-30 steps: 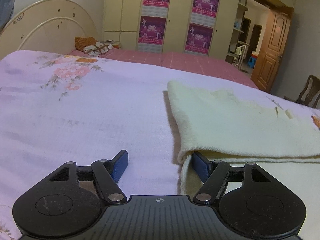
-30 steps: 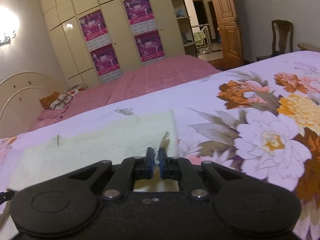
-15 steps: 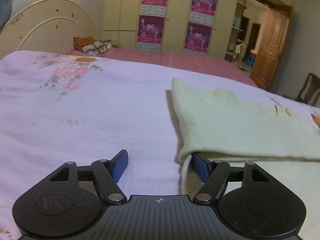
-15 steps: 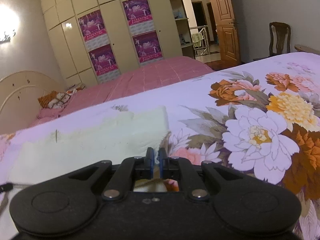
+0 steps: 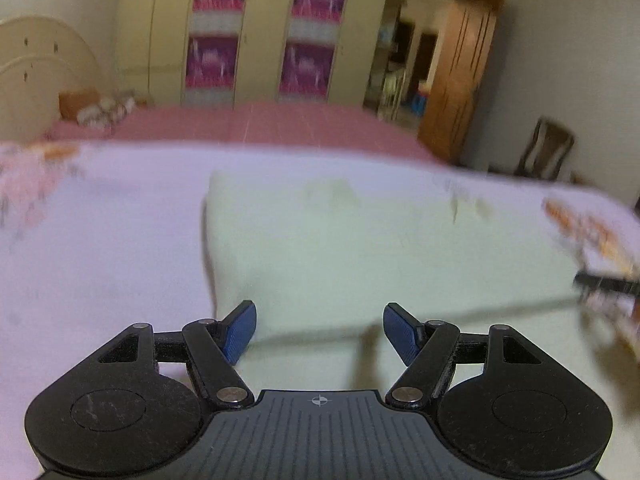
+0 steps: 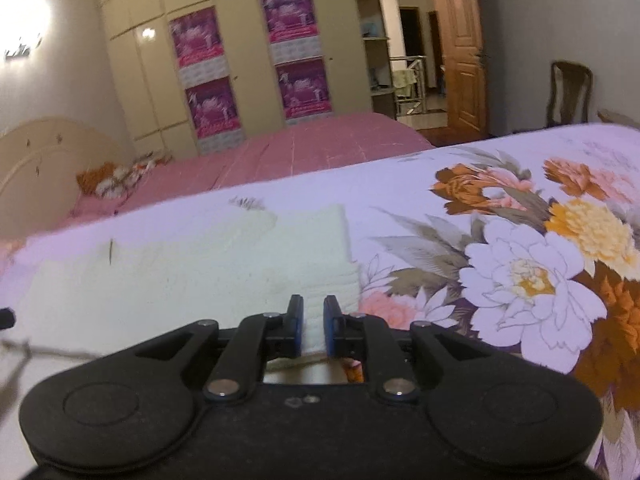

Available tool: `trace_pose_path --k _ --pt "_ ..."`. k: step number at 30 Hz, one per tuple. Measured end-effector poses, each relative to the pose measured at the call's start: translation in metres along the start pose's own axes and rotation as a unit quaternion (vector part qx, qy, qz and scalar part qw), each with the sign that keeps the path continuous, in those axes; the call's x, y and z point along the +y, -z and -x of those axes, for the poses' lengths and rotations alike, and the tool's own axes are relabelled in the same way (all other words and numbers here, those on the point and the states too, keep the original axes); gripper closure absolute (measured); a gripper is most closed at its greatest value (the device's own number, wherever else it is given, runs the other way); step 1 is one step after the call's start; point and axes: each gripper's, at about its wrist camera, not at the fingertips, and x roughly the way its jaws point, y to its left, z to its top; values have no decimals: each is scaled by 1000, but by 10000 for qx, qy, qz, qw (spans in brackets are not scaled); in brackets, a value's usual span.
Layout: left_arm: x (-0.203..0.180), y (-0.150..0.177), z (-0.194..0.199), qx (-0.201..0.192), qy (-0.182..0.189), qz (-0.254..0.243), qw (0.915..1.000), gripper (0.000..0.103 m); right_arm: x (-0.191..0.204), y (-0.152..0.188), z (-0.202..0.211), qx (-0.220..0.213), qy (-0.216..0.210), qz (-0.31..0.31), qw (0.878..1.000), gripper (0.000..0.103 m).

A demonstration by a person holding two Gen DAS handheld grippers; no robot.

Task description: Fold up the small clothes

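Here the pale yellow garment (image 5: pixel 360 248) is lying flat on the flowered bedspread (image 5: pixel 100 240), already doubled over once, filling the middle of the left wrist view and the lower left of the right wrist view. The left tongs (image 5: pixel 319 330) are standing wide with nothing between them, hovering over the folded near edge at the lower centre of their frame. The right tongs (image 6: pixel 311 326) are narrow and opening, with the garment's near right corner showing in the slim gap between the blue pads; whether the pads are pressing on the cloth is hard to tell, but they seem to be letting it go.

This looks like the end of one fold and the set-up for the next. To do it well, the right tongs are best opened fully before lifting away, so the corner is not dragged out of line. The left tongs should be coming down squarely on the doubled edge, pinching both layers together. The left wrist view is blurred, so fine creases cannot be judged there.
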Motion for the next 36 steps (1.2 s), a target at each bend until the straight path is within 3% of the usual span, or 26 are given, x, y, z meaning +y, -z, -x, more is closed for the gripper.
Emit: trace_pose_path --k 2,4,7,10,16,19,22,25,30,33,36 --pt "0 8 9 20 -3 -160 9999 32 -8 3 0 81 32 -47 10000 94" --pt "5 5 19 -115 13 -67 9999 32 -17 1 6 51 147 -117 9998 85" --pt "3 -16 21 -561 -84 -104 9983 32 -23 -9 12 -181 -9 -336 9993 85" --pt "-6 -43 -3 -690 -186 -278 9971 32 -2 -22 0 -225 -226 -242 9992 85" --pt "-23 -70 -56 -358 -155 -636 9972 32 76 -37 -45 -82 -1000 241 9947 84" --pt "-23 -71 -71 -237 -371 -776 9960 31 105 -34 -73 178 -1266 284 9914 84" --pt "-10 -66 -78 -140 -511 -564 9970 31 119 -30 -84 216 -1311 339 9906 83" --pt "9 -63 -76 -206 -426 -334 9983 31 118 -31 -82 168 -1226 374 9916 85" --pt "20 -68 -66 -355 -657 -279 9968 32 96 -35 -77 152 -705 210 9972 87" --pt "14 -79 -67 -527 -541 -402 9963 31 109 -40 -78 124 -863 241 9959 75" --pt "12 -82 -91 -193 -628 -499 9966 31 134 -42 -87 156 -1125 435 9926 75"
